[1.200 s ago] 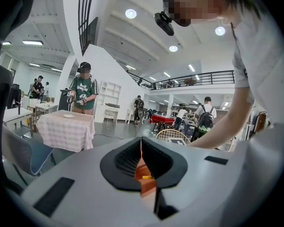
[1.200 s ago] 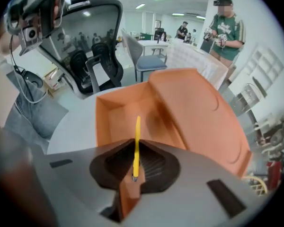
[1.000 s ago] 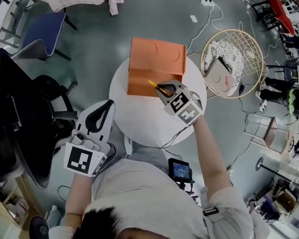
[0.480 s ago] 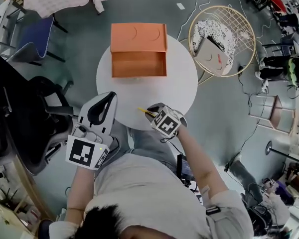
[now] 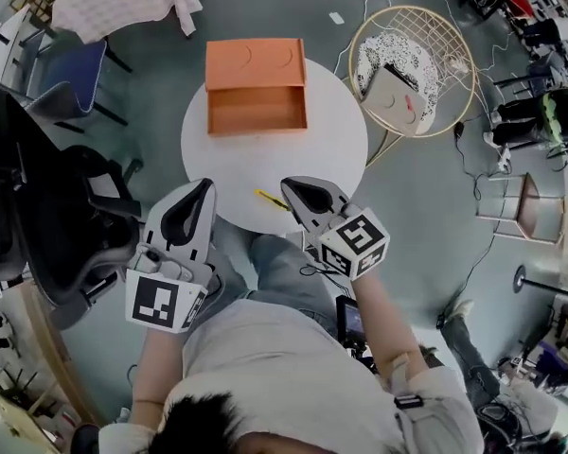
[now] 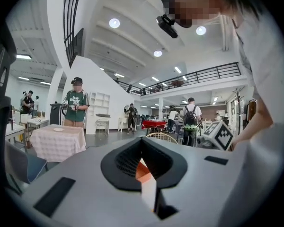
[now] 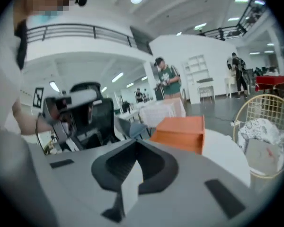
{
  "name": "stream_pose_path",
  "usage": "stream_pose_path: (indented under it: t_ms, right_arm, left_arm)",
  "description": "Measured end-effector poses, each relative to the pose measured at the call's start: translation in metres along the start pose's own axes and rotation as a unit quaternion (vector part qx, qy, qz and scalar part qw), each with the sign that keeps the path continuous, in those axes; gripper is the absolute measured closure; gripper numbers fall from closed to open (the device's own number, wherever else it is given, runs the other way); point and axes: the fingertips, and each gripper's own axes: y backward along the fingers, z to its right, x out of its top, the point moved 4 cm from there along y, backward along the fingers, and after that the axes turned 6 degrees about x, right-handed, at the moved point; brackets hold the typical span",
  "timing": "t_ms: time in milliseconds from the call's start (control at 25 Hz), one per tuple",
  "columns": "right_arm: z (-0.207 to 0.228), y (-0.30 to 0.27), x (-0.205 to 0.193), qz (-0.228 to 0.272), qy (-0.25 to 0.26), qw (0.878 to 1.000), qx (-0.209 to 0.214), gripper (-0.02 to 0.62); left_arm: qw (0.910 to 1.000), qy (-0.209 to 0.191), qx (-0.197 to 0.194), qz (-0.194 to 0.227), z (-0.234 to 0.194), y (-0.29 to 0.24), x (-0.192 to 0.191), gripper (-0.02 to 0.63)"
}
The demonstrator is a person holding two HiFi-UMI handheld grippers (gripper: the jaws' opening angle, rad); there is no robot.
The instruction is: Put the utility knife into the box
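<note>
An orange box (image 5: 256,88) stands open on the far side of a round white table (image 5: 333,140); the right gripper view also has the box (image 7: 180,132) ahead. The yellow utility knife (image 5: 270,200) lies flat on the table near its front edge. My right gripper (image 5: 290,186) hovers just right of the knife, shut, with nothing between its jaws. My left gripper (image 5: 206,189) is at the table's front left edge, also shut and empty, about a hand's width from the knife.
A round wire chair (image 5: 412,69) with a patterned cushion stands right of the table. A black office chair (image 5: 47,216) is at the left and a blue chair (image 5: 71,74) behind it. Cables trail over the floor at the back. People stand far off in the hall.
The right gripper drew back from the box to the table's near edge. The knife, earlier at its tips, now lies on the table beside the shut jaws. The left gripper barely moved.
</note>
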Motion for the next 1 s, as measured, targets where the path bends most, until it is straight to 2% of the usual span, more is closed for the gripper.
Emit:
stream_pose_path:
  t_ms: [80,160,360,600,760,1000]
  right_arm:
    - [-0.029,0.016,0.041,0.076,0.013,0.997,-0.006,0.586]
    - [-0.059,0.028,0.075,0.128,0.043,0.991,-0.023,0.588]
    - [-0.138,0.04,0.11,0.195,0.079,0.975,-0.067,0.588]
    - [-0.213,0.044,0.103,0.203,0.112,0.964,-0.131,0.588]
    - [-0.247,0.051,0.097,0.196,0.119,0.96,-0.159,0.588]
    - [-0.282,0.054,0.099,0.2,0.136,0.953,-0.182,0.588]
  left_arm:
    - [0.9995,-0.016,-0.021,0.02,0.005,0.007,0.018,0.597]
    - [0.998,-0.031,-0.046,0.03,0.009,0.016,0.034,0.597]
    - [0.9918,-0.044,-0.115,0.035,0.013,0.055,0.055,0.597]
    - [0.9815,-0.049,-0.182,0.036,0.009,0.105,0.054,0.597]
    - [0.9764,-0.033,-0.209,0.046,0.012,0.124,0.058,0.597]
    - [0.9686,-0.04,-0.237,0.064,0.017,0.154,0.066,0.597]
